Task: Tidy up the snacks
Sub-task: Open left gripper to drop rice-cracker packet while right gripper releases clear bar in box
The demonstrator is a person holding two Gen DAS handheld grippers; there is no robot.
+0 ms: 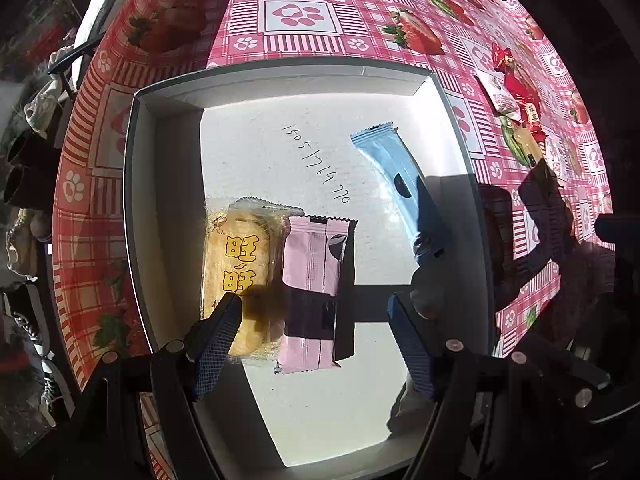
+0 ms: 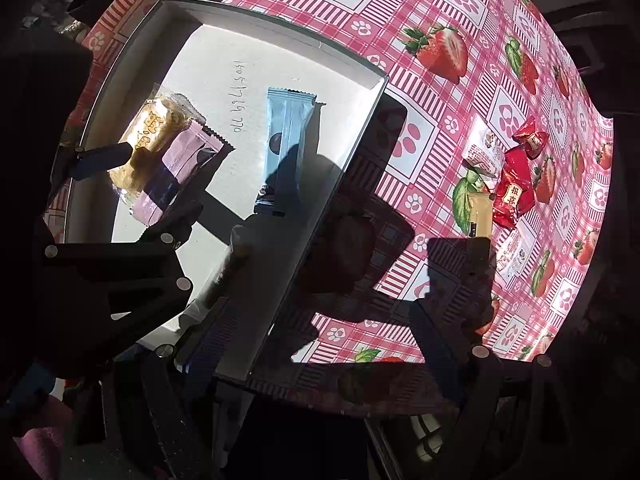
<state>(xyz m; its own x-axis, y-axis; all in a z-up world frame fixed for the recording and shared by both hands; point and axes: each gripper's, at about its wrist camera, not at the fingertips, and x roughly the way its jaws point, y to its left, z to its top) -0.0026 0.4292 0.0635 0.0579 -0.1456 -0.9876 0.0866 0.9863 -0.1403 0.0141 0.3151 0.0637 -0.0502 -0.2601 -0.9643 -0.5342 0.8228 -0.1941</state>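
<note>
1. The left wrist view looks straight down into a shallow white box on a pink strawberry-print tablecloth. Past the table's left edge it alone shows shoes on the floor. Dark digits are handwritten on the box floor.
2. The right wrist view sees the same box from the side and brings closer the loose snacks on the cloth right of it: red wrapped candies, two small white packets, and a tan stick packet partly in shadow. It also shows the left gripper from outside, hanging over the box.
3. Three snacks lie in the box: a yellow rice cracker in clear wrap with yellow characters, a pink packet beside it, their edges overlapping, and a blue packet lying apart, toward the right wall.
4. The left gripper points down over the cracker and the pink packet. Its jaws are spread wide and grip nothing; one fingertip appears over the cracker's edge, though contact cannot be judged.
5. The right gripper tilts steeply down above the box's near corner and the cloth beside it. Its jaws are spread with only shadowed cloth and box rim between them.
</note>
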